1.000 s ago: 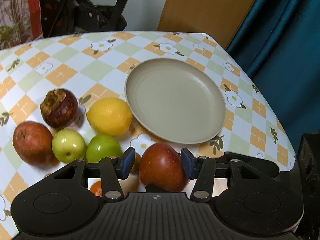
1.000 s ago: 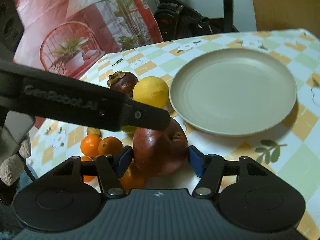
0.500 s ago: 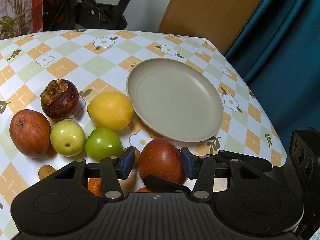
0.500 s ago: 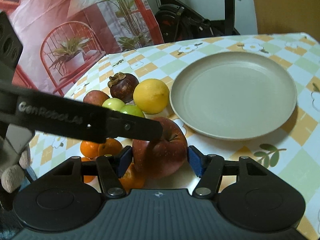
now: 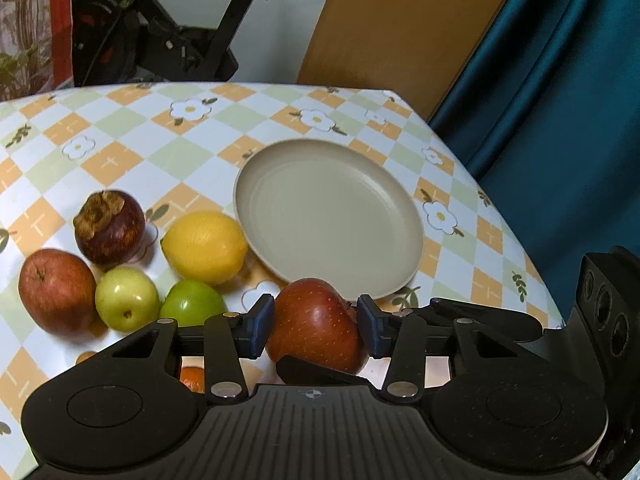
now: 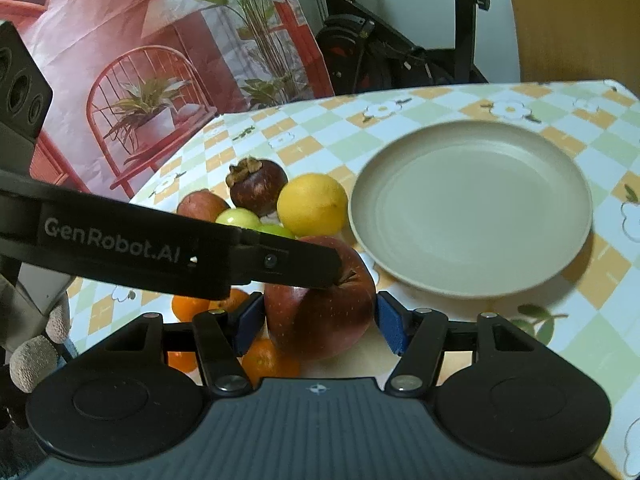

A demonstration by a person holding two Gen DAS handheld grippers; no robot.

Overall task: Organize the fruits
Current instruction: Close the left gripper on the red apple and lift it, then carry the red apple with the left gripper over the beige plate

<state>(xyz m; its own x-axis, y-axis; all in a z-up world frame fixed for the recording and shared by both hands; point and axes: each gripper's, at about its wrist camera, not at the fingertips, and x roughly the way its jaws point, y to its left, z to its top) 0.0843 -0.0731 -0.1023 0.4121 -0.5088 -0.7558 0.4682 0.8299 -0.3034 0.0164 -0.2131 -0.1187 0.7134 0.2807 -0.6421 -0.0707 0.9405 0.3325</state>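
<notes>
Red, the large apple (image 5: 316,326) sits between the blue pads of both hand-held grippers at once, just short of the plate. The left hand-held gripper (image 5: 316,326) has its jaws closing around the apple; the right pad (image 5: 370,330) looks to be at the skin, while a thin gap seems to remain at the left pad, so a firm hold cannot be confirmed. The right hand-held gripper (image 6: 318,320) brackets the same apple at a moderate opening, with its right pad slightly clear, likely a steadying stance to stop the round fruit rolling. Just left of the jaws lie small oranges (image 6: 270,360), then a green apple (image 5: 192,304), a yellow-green apple (image 5: 126,298) and a second red apple (image 5: 56,290). Beyond these rest a lemon (image 5: 206,246) and a mangosteen (image 5: 109,226). Straight ahead, the empty beige plate (image 5: 396,200) stands on the checked bench (image 5: 132,140), the probable destination for the fruit.
</notes>
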